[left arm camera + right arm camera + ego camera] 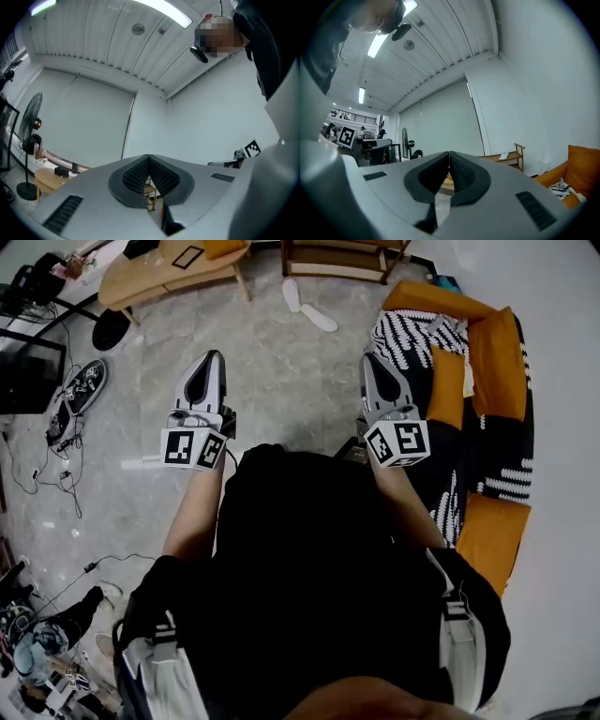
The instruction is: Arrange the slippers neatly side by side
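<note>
Two white slippers lie on the grey floor far ahead in the head view, one (pixel 292 293) next to the other (pixel 319 318), at an angle to each other and a little apart. My left gripper (pixel 215 359) and right gripper (pixel 369 362) are held out level at waist height, well short of the slippers. Both are shut with nothing between the jaws. In the left gripper view the dark pads (pixel 140 176) meet at the tip. In the right gripper view the pads (pixel 461 173) also touch, and no slipper shows there on the floor.
A wooden table (pixel 159 273) stands at the back left and a wooden shelf (pixel 337 263) behind the slippers. An orange sofa (pixel 492 343) with a black-and-white blanket fills the right. A fan base (pixel 111 329), cables and gear lie along the left.
</note>
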The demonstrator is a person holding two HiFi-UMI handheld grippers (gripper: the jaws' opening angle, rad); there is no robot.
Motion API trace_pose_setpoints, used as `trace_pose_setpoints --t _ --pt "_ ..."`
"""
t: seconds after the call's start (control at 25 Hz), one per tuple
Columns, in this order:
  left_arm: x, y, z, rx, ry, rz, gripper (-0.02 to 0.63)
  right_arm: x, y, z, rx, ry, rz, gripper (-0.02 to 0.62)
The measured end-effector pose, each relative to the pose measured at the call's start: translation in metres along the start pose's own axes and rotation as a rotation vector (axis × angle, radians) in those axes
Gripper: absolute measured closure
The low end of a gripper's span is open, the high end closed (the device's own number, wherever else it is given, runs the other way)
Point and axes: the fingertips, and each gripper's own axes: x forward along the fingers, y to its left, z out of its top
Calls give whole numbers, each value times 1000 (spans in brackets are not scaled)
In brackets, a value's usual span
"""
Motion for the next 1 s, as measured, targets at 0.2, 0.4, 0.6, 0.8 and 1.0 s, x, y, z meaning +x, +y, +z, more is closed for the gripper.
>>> trace_pose_setpoints --t 0.2,0.4,0.6,0.8,1.0 --pt "2 3 6 -10 -14 18 592 -6 -3 8 32 -58 0 563" --pt "0 -8 6 -21 -13 -39 592 -11 -5 6 58 -60 -2 563" --pt "-2 -6 9 -19 -10 -45 592 -8 3 1 62 -46 18 563" --pt "-8 -4 8 -19 2 -49 592 -8 11 1 55 -48 39 563" --pt "-14 21 22 -25 -11 1 592 -5 16 1 61 -49 55 563"
